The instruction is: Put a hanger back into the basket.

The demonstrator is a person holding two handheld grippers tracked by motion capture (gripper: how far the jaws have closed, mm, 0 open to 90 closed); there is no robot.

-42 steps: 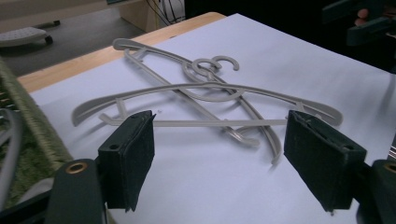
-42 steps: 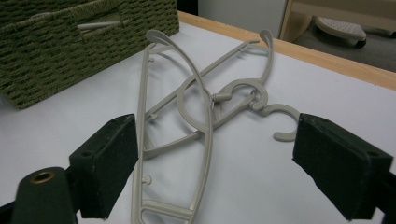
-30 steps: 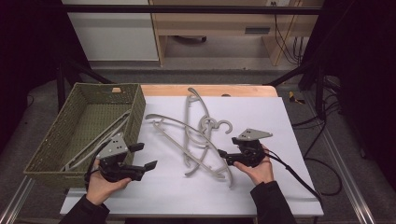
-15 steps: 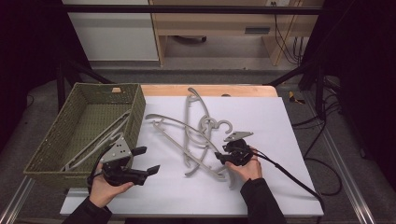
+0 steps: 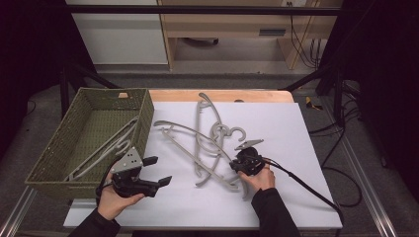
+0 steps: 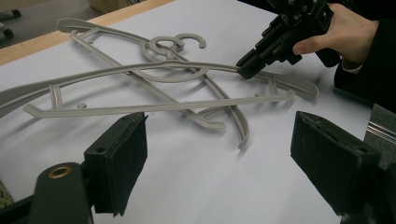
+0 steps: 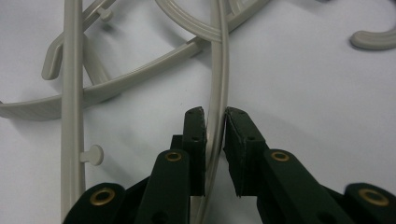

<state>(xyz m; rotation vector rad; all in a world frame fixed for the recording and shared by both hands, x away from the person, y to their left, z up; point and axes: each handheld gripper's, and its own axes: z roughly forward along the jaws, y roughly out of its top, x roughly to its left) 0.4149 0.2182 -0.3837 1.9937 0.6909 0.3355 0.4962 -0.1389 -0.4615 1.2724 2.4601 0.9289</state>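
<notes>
Three hangers: grey plastic, piled crosswise (image 5: pixel 207 143) on the white table (image 5: pixel 296 197), middle of the high view, hooks toward the upper centre.
Gripped hanger: the arm (image 7: pixel 218 93) running up the middle of the right gripper view; in the left gripper view it is the long curved bar (image 6: pixel 140 70) across the upper half.
Right gripper: (image 5: pixel 243 165) at the lower right of the pile; its jaws have just been closing and now pinch that thin arm between the pads (image 7: pixel 196 140).
Left gripper: (image 5: pixel 157 173) in the lower left of the high view, held off the table, jaws spread wide with nothing between the pads (image 6: pixel 122 154).
Handling: judged light and stiff, with smooth, likely slippery plastic; the thin arm may twist or slide in a pinch far from the hook.
Tangle: the hangers cross and overlap, so lifting one could drag the others.
Where to hold: the flat of the shoulder arm, as now, or nearer the neck below the hook (image 5: pixel 237 133) for better balance.
Basket: green woven one (image 5: pixel 49 163) at the left of the high view, beside the table, with another hanger (image 5: pixel 106 150) lying inside.
</notes>
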